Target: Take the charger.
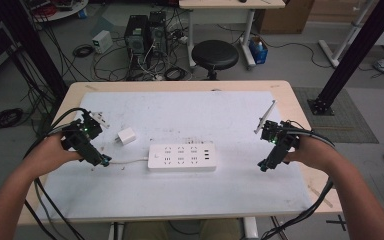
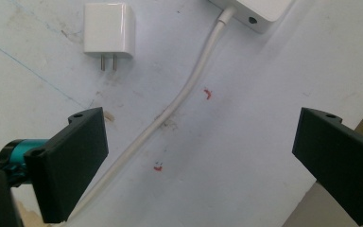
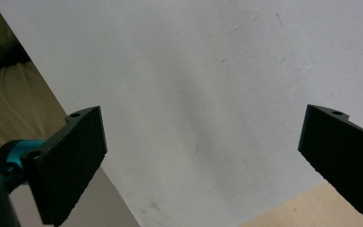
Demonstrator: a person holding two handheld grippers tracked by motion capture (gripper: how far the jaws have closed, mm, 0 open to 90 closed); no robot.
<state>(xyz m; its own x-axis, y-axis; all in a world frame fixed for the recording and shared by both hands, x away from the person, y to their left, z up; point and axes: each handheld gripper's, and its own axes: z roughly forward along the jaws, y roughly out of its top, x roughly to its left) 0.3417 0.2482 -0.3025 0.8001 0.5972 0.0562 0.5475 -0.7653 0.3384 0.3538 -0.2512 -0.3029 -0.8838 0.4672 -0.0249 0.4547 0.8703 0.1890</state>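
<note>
Forearms come in from the bottom of the high view, each hand holding a gripper over a wooden bench (image 1: 300, 107) covered by a white sheet (image 1: 180, 195). Nearest the person the sheet is bare. The left gripper (image 1: 101, 161) sits at about 9 o'clock on the sheet, its jaws spread wide and holding nothing; in the left gripper view they stand on either side of a white cable (image 2: 170, 111) that lies on the sheet, without touching it. The right gripper (image 1: 265, 165) sits at about 3 o'clock, jaws likewise released and empty — the right gripper view shows plain white sheet between them and a strip of bench edge at the bottom right.

Between the two grippers, near the middle of the sheet, lies a white power strip (image 1: 182, 157), flat, sockets up; its cable runs from its left end toward the left gripper. Just beyond, at about 10 o'clock from the strip, a small white charger (image 1: 126, 136) lies apart from it, its two prongs showing in the left gripper view.

Past the bench, at 12 o'clock, a black round stool (image 1: 215, 54) stands on the floor — computer towers (image 1: 145, 32) and loose cables beside it.
</note>
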